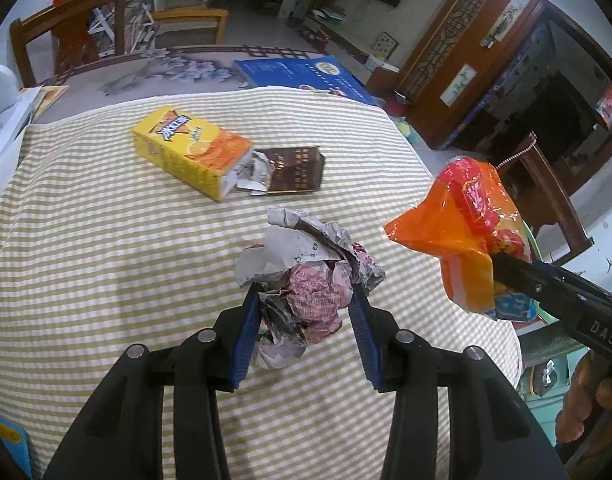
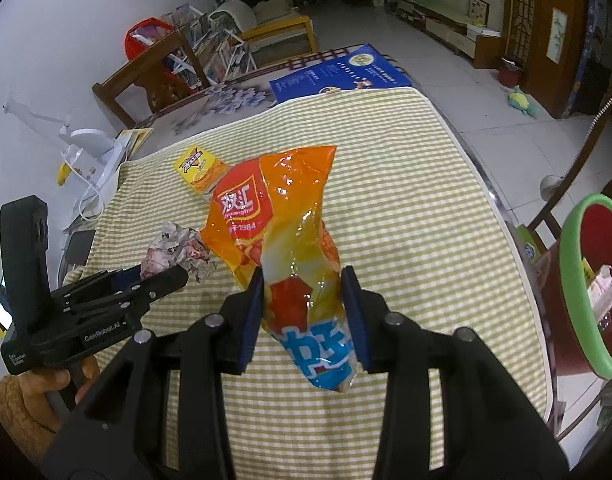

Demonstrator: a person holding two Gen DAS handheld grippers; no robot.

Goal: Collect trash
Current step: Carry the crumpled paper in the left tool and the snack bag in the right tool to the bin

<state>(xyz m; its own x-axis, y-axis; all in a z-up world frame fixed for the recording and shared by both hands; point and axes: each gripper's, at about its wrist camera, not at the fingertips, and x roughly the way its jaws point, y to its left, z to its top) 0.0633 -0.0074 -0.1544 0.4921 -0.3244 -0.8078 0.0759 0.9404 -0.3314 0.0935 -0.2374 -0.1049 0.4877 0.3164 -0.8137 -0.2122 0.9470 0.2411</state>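
Note:
My left gripper point(image 1: 306, 304) is shut on a crumpled ball of printed paper point(image 1: 306, 264) resting on the striped tablecloth point(image 1: 86, 240). My right gripper point(image 2: 302, 280) is shut on an orange snack bag point(image 2: 274, 216) and holds it above the table; the bag also shows in the left wrist view point(image 1: 466, 232). A yellow drink carton point(image 1: 190, 148) lies on its side further back, with a dark brown wrapper point(image 1: 298, 168) beside its open end. The paper ball point(image 2: 178, 248) and my left gripper point(image 2: 162, 276) show at the left of the right wrist view.
A red bin with a green rim point(image 2: 574, 280) stands off the table's right edge, with some trash inside. A blue bag point(image 1: 306, 76) lies at the table's far edge. A white appliance point(image 1: 2, 112) stands at the left. Wooden chairs point(image 1: 66, 32) stand behind the table.

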